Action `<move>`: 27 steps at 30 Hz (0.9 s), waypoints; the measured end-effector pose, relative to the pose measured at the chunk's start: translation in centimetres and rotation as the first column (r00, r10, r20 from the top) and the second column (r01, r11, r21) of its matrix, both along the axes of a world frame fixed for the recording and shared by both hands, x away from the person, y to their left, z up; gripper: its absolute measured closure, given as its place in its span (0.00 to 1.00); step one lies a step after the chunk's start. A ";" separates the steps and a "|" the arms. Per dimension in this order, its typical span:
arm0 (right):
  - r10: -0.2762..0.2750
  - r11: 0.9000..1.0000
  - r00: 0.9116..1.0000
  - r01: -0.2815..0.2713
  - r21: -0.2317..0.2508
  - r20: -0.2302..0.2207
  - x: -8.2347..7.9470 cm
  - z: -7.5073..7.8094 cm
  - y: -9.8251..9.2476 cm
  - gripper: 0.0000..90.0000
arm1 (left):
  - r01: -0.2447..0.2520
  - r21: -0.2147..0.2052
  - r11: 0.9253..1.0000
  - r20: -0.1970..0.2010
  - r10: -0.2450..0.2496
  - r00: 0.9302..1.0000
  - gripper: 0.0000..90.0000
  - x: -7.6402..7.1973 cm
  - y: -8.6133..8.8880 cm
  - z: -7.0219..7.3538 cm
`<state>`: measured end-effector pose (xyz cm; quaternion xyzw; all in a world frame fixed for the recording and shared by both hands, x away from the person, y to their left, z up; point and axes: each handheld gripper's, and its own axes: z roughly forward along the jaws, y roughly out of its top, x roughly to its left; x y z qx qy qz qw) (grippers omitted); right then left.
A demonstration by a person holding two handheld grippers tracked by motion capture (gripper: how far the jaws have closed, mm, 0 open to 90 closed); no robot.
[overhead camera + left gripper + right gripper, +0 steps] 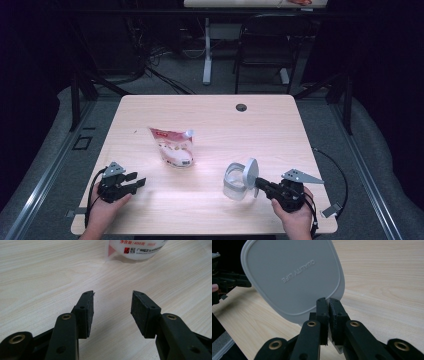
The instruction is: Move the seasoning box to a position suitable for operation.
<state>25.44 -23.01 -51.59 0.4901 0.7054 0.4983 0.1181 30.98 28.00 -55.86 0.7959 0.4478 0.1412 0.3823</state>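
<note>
Nearest the person, the right gripper (260, 184) has its jaws pinched tight on the edge of a grey lid (294, 277), holding it upright on its rim just beside the clear plastic container (234, 182) it belongs to. Gripping the lid by its edge keeps the container's mouth uncovered, which I judge is meant to ready it for filling. The lid's flat face carries raised lettering and tilts toward the left side of the surface (210, 125).

The left gripper (136, 181) rests low at the near left, jaws spread wide and holding nothing, aimed at the pouch ahead as if ready to take it.

Farther in, near the middle of the surface, a white and red spouted pouch (174, 146) lies well apart from the container, its capped spout pointing right.
</note>
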 end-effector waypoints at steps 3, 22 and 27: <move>-0.004 1.000 1.000 0.004 -0.007 -0.006 0.0 -0.2 0.0 0.95 | 0.002 0.002 1.000 0.001 -0.002 1.000 0.59 0.0 0.0 0.0; -0.020 0.999 1.000 0.020 -0.037 -0.010 0.0 -0.6 -0.3 0.87 | 0.001 0.000 1.000 -0.002 -0.001 1.000 0.59 0.0 0.0 0.0; -0.025 0.998 1.000 0.025 -0.055 0.009 -0.6 -0.7 -0.4 0.82 | 0.000 0.000 1.000 -0.001 0.000 1.000 0.59 0.0 0.0 0.0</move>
